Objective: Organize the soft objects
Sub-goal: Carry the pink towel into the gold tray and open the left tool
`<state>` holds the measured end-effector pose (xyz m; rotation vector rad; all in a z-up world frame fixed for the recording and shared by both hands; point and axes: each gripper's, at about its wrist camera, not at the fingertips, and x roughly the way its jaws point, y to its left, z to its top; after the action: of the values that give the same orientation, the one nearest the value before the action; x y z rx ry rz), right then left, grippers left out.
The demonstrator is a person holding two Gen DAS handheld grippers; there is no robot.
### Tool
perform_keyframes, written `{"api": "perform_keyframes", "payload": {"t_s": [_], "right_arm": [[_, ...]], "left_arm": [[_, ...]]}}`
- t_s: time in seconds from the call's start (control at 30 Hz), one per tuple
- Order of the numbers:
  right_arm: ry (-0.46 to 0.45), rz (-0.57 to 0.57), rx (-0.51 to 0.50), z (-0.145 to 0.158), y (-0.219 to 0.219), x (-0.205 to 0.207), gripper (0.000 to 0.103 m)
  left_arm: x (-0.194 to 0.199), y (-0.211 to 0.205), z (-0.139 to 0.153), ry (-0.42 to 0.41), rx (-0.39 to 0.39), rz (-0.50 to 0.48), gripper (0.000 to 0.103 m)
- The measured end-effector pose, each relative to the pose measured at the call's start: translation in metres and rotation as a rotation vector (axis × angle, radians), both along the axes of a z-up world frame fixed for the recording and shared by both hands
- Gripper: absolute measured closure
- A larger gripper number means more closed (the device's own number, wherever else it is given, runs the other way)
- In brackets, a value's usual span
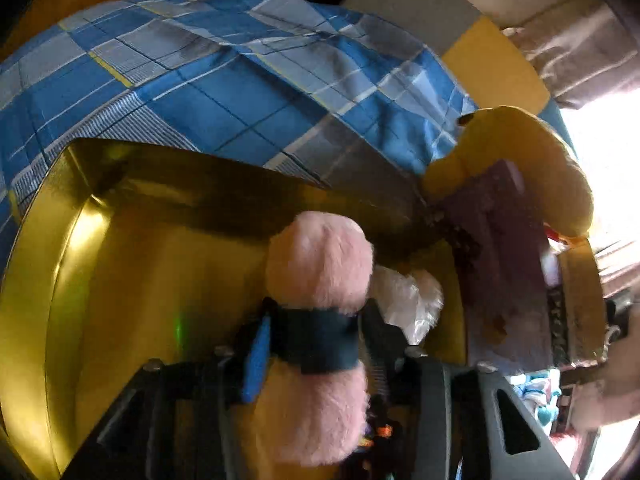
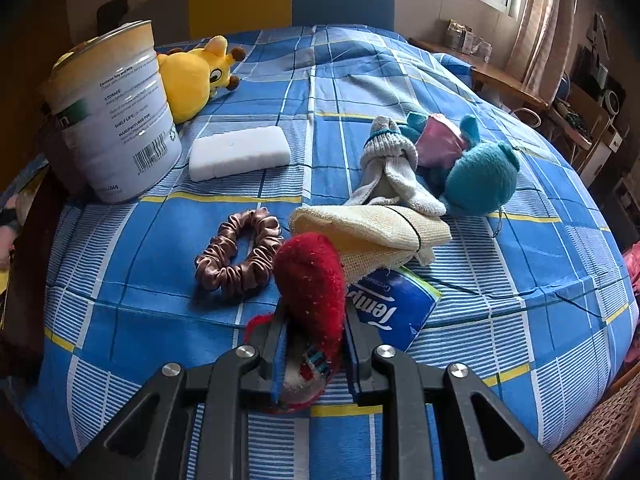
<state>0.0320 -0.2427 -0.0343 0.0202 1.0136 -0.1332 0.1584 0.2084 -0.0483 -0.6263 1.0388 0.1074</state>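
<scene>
Left wrist view: the left tool (image 1: 316,336) is over a shiny gold box (image 1: 120,280) that sits against a blue checked bedspread (image 1: 224,80). A pink plush (image 1: 320,264) with a dark band around its middle lies between the fingers; the picture is blurred, so whether the pads press on it cannot be told. Inside the box, beside the plush, lies something white and fluffy (image 1: 412,300). A yellow plush (image 1: 532,160) and a purple object (image 1: 504,248) are at the box's right edge.

Right wrist view: the right tool (image 2: 316,344) is clamped on a red knitted toy (image 2: 312,288) just above the bedspread (image 2: 500,300). Near it on the bed lie a brown scrunchie (image 2: 240,256), a cream cloth (image 2: 372,232) and a blue tissue pack (image 2: 396,308). Further back are a grey sock (image 2: 392,168), a teal plush (image 2: 480,176), a white sponge (image 2: 240,152), a yellow giraffe (image 2: 196,76) and a tall tin (image 2: 116,112).
</scene>
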Motion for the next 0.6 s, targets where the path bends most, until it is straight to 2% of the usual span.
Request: {"api": "perform_keyframes", "payload": {"t_s": [0.07, 0.2, 0.33, 0.47, 0.6], "right_arm": [[0.001, 0.001, -0.007, 0.0, 0.001, 0.0, 0.08], [-0.002, 0.0, -0.016, -0.001, 0.002, 0.0, 0.08], [-0.007, -0.003, -0.021, -0.001, 0.002, -0.001, 0.08], [-0.02, -0.004, -0.008, 0.0, 0.0, -0.002, 0.08], [-0.033, -0.009, 0.013, 0.001, -0.002, -0.005, 0.081]], "left_arm": [[0.0, 0.001, 0.006, -0.034, 0.01, -0.015, 0.028], [-0.02, 0.003, 0.021, -0.065, 0.127, 0.002, 0.028], [-0.055, -0.004, 0.035, -0.114, 0.177, -0.015, 0.028], [-0.098, -0.032, 0.053, -0.182, 0.277, -0.091, 0.028], [-0.125, -0.058, 0.056, -0.208, 0.306, -0.168, 0.027]]}}
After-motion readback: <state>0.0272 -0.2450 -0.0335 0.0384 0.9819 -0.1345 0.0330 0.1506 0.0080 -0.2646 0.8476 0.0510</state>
